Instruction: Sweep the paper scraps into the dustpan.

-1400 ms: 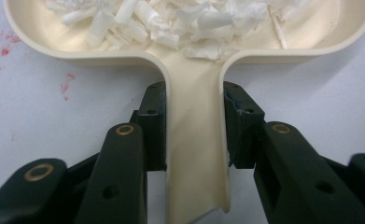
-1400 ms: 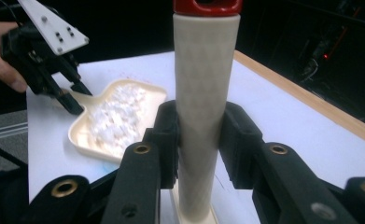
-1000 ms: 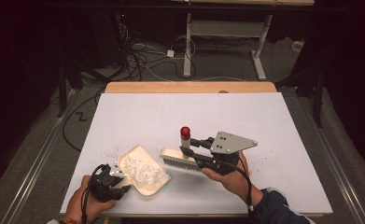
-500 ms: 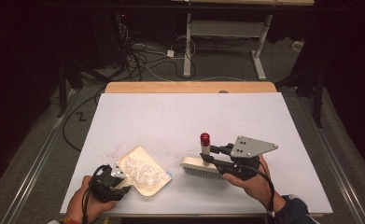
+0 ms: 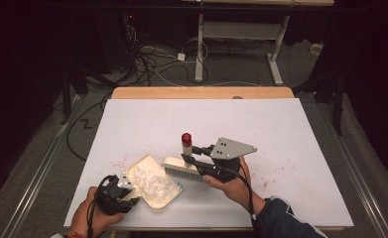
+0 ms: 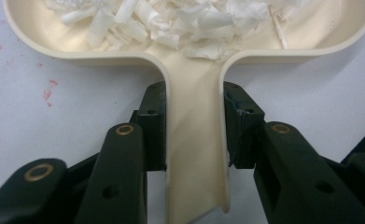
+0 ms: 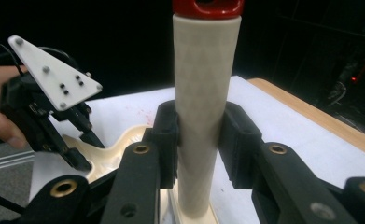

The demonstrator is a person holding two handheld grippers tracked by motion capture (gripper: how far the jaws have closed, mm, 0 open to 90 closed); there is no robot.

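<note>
A cream dustpan (image 5: 154,196) lies at the front left of the white table (image 5: 281,129) with white paper scraps (image 5: 149,179) in it. My left gripper (image 5: 127,192) is shut on its flat handle (image 6: 194,154), the pads pressing both edges; the scraps (image 6: 171,23) lie in the pan just ahead. A cream brush (image 5: 180,169) stands bristles-down at the pan's right rim, its handle (image 7: 203,93) upright with a red cap (image 5: 186,138). My right gripper (image 5: 188,157) is shut on that handle. The right gripper view has the left gripper (image 7: 80,140) and the dustpan (image 7: 124,137) at its left.
Faint red specks (image 5: 276,171) dot the table to the right and near the pan (image 6: 49,88). A wooden strip (image 5: 201,92) runs along the far edge. Beyond it are a dark floor, cables (image 5: 152,64) and a white desk frame (image 5: 241,34).
The right gripper carried the brush to the right, away from the dustpan, then back left to the pan's rim. The left gripper and dustpan stayed put.
</note>
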